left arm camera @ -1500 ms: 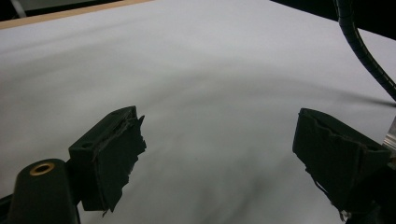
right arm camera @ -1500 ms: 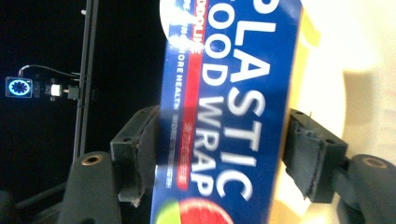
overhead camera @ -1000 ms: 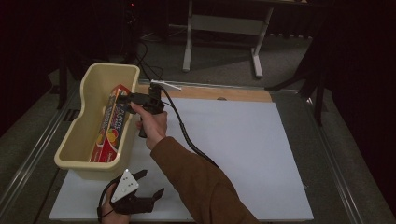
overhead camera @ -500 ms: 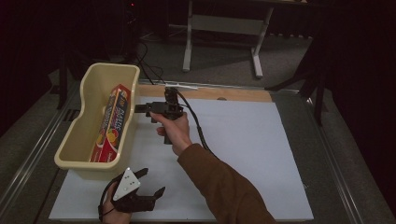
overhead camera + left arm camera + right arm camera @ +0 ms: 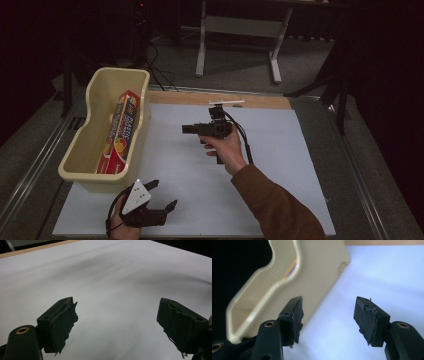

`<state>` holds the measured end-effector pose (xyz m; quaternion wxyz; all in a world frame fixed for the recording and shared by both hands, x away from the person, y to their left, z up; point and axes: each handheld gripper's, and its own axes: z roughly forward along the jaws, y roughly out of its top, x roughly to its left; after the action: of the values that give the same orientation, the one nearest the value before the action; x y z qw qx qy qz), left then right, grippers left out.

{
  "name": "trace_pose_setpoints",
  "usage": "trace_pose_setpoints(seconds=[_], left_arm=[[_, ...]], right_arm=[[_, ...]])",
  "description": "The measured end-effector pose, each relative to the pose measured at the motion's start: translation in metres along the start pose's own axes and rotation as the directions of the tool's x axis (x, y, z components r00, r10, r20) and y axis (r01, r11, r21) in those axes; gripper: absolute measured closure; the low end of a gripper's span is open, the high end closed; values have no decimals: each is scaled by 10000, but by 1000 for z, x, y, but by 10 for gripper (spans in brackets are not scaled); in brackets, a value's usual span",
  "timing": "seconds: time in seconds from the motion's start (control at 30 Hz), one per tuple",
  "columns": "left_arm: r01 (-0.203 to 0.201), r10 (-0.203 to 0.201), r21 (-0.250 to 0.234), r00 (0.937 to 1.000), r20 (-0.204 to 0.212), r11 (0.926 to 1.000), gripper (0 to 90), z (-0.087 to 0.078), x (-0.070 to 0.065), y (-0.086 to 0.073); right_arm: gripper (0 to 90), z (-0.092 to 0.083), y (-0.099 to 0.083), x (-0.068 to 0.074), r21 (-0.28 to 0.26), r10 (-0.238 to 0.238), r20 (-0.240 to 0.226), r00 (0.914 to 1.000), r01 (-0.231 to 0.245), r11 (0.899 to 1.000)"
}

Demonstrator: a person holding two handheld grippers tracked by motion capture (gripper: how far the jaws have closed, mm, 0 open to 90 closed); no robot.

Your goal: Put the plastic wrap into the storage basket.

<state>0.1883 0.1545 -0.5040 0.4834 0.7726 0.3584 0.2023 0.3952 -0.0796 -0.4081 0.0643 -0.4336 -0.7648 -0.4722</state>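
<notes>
Right hand-held gripper [image 5: 187, 129] hangs mid-frame above the white worktop [image 5: 280, 170], jaws spread wide and empty, pointing left at the bin [image 5: 87, 150]. The box [image 5: 119, 132] lies inside that bin, upper left. Left hand-held gripper [image 5: 162, 196], bottom left, sits low over the worktop, jaws wide apart, gripping nothing.

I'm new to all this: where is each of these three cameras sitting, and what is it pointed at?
High view: fixed above the table's near side, looking forward and down on the white table, cream bin, both forearms, left gripper and right gripper.
Left gripper view: rides the left gripper, facing bare table past open jaws.
Right gripper view: rides the right gripper, facing the bin's side.
Shared: high and right gripper views both show the bin.
</notes>
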Motion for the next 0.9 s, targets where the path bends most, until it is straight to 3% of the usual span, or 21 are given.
trace_pose_setpoints(seconds=[0.1,0.2,0.33,0.57,0.63,0.7,0.77,0.9], left_arm=[[-12,12,14,10000,-21,10000,154,0,0,0],[-7,7,20,10000,-30,10000,154,0,0,0],[39,-39,31,10000,-59,10000,154,1,1,0],[101,-101,23,9998,-166,9999,154,0,2,0],[80,-79,36,9998,-195,10000,154,-1,2,0],[66,-64,54,9996,-257,10000,154,-1,3,0],[38,-36,68,9995,-310,10000,154,-1,3,0],[13,-8,111,9989,-459,9999,153,-1,3,0]], right_arm=[[389,-11,-13,-5,49,-852,405,9955,851,9964],[385,-21,-28,-10,156,-1584,892,9833,1576,9874],[355,-33,-47,-17,231,-2394,1556,9584,2387,9708],[326,-53,-76,-31,251,-2996,2529,9199,3033,9526],[326,-58,-85,-34,429,-3278,2874,9000,3298,9431],[324,-62,-95,-35,750,-3801,3222,8670,3768,9232],[319,-65,-105,-37,928,-4137,3387,8451,4076,9084],[308,-76,-123,-43,1031,-4495,3475,8229,4429,8906]])
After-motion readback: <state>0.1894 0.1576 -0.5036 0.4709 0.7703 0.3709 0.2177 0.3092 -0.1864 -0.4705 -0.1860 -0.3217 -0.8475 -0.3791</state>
